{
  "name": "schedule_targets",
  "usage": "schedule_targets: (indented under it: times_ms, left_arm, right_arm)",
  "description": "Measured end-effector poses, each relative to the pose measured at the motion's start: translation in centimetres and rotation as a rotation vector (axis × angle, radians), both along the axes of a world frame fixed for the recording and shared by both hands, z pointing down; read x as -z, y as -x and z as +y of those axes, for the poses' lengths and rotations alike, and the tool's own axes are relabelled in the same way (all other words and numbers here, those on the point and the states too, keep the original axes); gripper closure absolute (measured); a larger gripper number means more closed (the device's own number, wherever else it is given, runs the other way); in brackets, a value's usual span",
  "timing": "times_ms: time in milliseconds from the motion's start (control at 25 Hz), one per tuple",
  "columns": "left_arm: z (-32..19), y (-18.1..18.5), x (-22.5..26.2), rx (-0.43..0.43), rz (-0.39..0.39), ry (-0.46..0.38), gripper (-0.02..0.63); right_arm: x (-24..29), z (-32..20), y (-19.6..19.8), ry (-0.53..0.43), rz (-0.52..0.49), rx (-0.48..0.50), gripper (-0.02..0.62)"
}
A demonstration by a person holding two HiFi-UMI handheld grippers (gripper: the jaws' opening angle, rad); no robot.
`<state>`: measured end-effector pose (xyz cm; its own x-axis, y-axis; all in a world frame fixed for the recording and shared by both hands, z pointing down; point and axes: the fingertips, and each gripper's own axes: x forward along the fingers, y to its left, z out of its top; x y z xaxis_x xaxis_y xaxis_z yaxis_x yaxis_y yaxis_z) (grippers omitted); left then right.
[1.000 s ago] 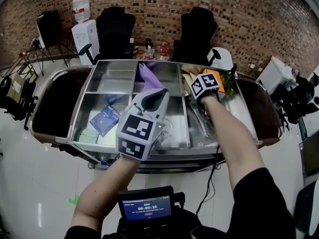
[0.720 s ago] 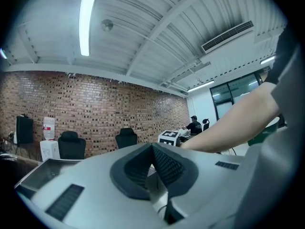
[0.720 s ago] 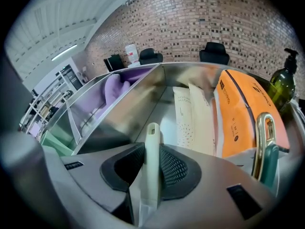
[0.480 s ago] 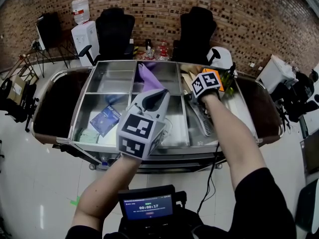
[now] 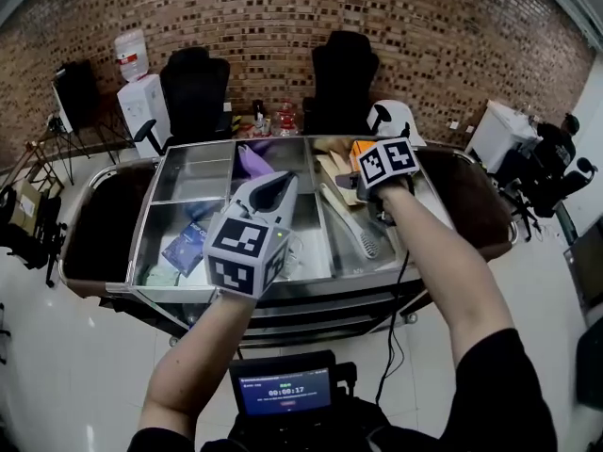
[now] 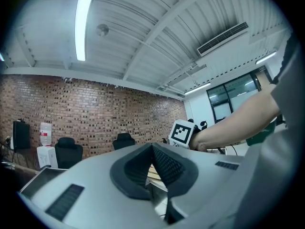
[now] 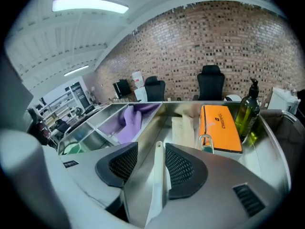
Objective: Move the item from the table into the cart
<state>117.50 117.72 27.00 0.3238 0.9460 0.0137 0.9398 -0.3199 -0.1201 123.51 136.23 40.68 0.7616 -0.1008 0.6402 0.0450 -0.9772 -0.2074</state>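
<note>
Steel cart: R hand-held gripper just opening, apart above white brush; L hand-held gripper together.

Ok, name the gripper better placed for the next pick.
Likely right. The right gripper has just been opening its jaws; the white brush lies loose in the cart below, between them. The left gripper hovers shut.

from the cart's middle, the glove lies at 11 o'clock, the box at 1, the brush at 3, the packet at 8.
</note>
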Motion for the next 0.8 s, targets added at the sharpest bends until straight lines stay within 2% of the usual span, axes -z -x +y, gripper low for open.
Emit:
schedule_targets:
  times_ms: [160,280,480,800]
  left_arm:
    - [-0.1,2.7,0.0,-0.016,-0.012,-0.002,0.606]
    - [-0.6,4.8,0.2,-0.032,-0.032,0.015,0.606]
    - [-1.4,6.9,1.4,-0.018,-0.013,0.045,0.606]
    - [-2.7,9.2,0.5,-0.033,-0.008,0.032,0.606]
  right_arm:
    - [4.6,-1.0,4.2,-0.006,0.138,-0.002,0.426]
    - [8.2,-2.1,8.2,0.041,0.268,0.015,0.426]
    - [12.8,-3.9,15.0,0.082,0.463,0.025,0.426]
    - [16.2,-5.4,24.3,0.131,0.72,-0.066,0.426]
